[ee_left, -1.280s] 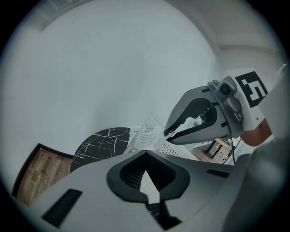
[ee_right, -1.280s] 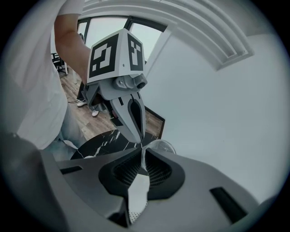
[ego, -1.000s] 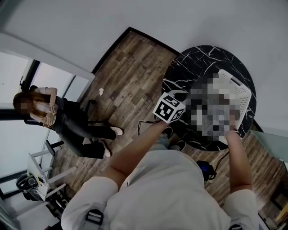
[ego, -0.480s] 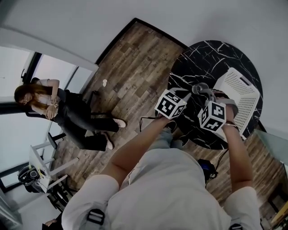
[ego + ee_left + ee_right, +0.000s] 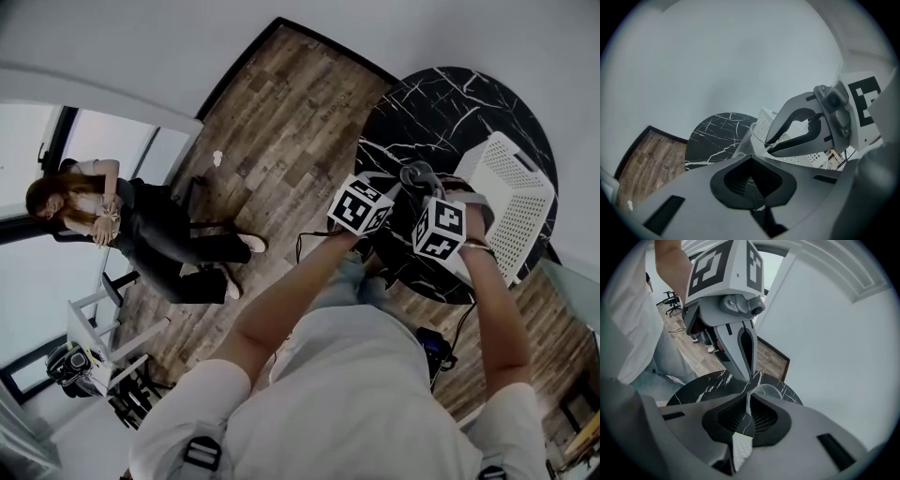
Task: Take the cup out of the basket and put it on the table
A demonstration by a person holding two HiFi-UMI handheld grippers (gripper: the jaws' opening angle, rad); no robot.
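A clear cup [image 5: 415, 173] hangs just above the black marble table [image 5: 422, 103], to the left of the white perforated basket [image 5: 511, 187]. My left gripper [image 5: 405, 180] is shut on its rim from the left, and my right gripper [image 5: 427, 185] is shut on its rim from the right. In the left gripper view the cup [image 5: 747, 140] sits right ahead of my jaws, with the right gripper [image 5: 769, 143] pinching its edge. In the right gripper view the left gripper [image 5: 751, 377] comes down onto the rim of the cup [image 5: 771, 390].
The basket fills the table's right side, and bare marble [image 5: 701, 387] lies left of and beyond the cup. A wood floor [image 5: 272, 122] surrounds the table. A person [image 5: 122, 234] sits at the far left by a window.
One second ago a mosaic patch hid the right gripper and the cup. Since half a second ago both grippers and the cup have kept their relation, shifting only slightly in view.
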